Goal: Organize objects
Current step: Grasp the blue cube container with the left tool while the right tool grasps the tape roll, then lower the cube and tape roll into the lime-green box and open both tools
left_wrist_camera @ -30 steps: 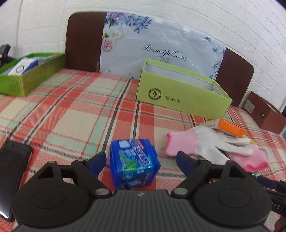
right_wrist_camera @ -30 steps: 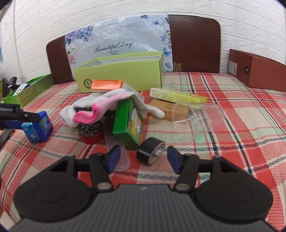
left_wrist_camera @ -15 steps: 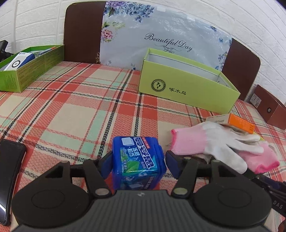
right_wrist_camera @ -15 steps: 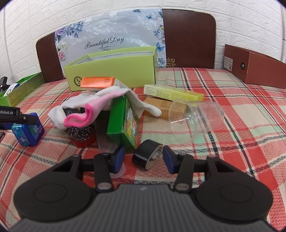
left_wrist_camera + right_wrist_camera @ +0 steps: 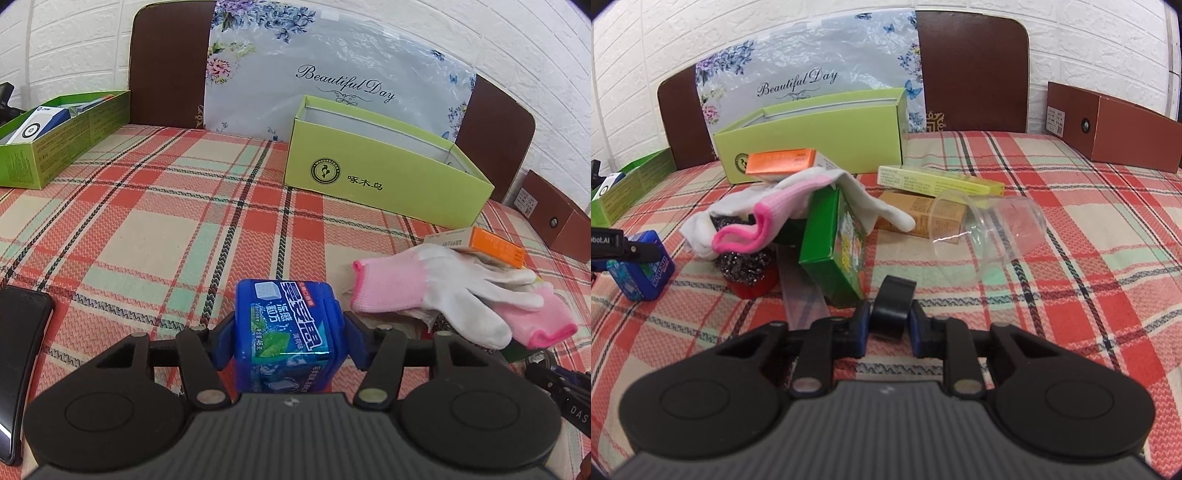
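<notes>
A: What does the left gripper (image 5: 290, 341) carry?
B: Its two blue fingers (image 5: 224, 341) clamp the sides of a blue gum box (image 5: 286, 332), held near the front edge of the plaid-covered table (image 5: 155, 221). In the right wrist view the same box (image 5: 646, 271) appears at the far left.

A: And the right gripper (image 5: 886, 325)?
B: Its jaws are closed on a black tape roll (image 5: 892, 308), pinched on its flat faces just in front of a tilted green carton (image 5: 833, 251).

A: What lies behind the carton?
B: A pink-and-white glove (image 5: 783, 206) drapes over a steel scourer (image 5: 746, 264), with an orange box (image 5: 781, 160) behind it. A clear plastic cup (image 5: 988, 229) lies on its side to the right, touching a tan box (image 5: 918, 218).

A: Where are the containers?
B: An open yellow-green box (image 5: 384, 177) stands toward the back edge; a darker green tray (image 5: 62, 147) sits near the back left corner, a brown box (image 5: 1115, 125) at the back right.
</notes>
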A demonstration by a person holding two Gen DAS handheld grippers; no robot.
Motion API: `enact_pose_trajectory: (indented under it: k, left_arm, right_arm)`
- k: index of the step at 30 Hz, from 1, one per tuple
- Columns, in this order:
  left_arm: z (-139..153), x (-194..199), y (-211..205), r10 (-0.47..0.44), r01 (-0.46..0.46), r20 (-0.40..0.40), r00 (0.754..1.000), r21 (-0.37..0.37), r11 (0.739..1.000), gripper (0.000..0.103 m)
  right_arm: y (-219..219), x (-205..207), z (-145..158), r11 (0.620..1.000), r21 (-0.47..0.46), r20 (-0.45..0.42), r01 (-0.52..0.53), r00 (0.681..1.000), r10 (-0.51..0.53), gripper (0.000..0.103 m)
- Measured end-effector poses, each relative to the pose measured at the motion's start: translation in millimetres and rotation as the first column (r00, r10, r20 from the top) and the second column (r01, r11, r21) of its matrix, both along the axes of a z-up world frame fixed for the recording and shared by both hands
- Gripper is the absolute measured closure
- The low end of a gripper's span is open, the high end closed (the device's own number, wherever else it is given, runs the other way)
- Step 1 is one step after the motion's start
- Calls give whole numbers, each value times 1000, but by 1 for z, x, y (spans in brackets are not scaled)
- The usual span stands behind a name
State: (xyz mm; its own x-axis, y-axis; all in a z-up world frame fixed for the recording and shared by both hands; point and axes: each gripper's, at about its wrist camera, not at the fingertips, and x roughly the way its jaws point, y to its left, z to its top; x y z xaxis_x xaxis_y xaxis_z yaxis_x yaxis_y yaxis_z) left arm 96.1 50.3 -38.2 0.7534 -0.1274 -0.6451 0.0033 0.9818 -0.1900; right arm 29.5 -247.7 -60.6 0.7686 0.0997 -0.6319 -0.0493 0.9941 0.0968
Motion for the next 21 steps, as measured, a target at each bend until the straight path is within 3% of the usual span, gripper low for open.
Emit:
enact_pose_trajectory:
  k: [5, 11, 15, 21]
  left_arm:
    - [18, -14, -2, -63, 63, 32, 998, -1, 998, 43]
    - [66, -17, -8, -137, 138, 149, 979, 5, 990, 42]
    - [102, -9, -26, -209, 213, 234, 950, 11, 977, 42]
    - [141, 25, -48, -246, 268, 300, 921, -33, 963, 42]
  right_arm:
    - [-4, -16, 18, 1000, 0, 45, -19, 999, 19, 82]
    - [-13, -27, 65, 998, 21, 161, -61, 985, 57, 82]
    - [-10, -12, 98, 987, 52, 227, -151, 964, 135, 82]
    - [3, 32, 139, 976, -11, 304, -215, 930, 208, 82]
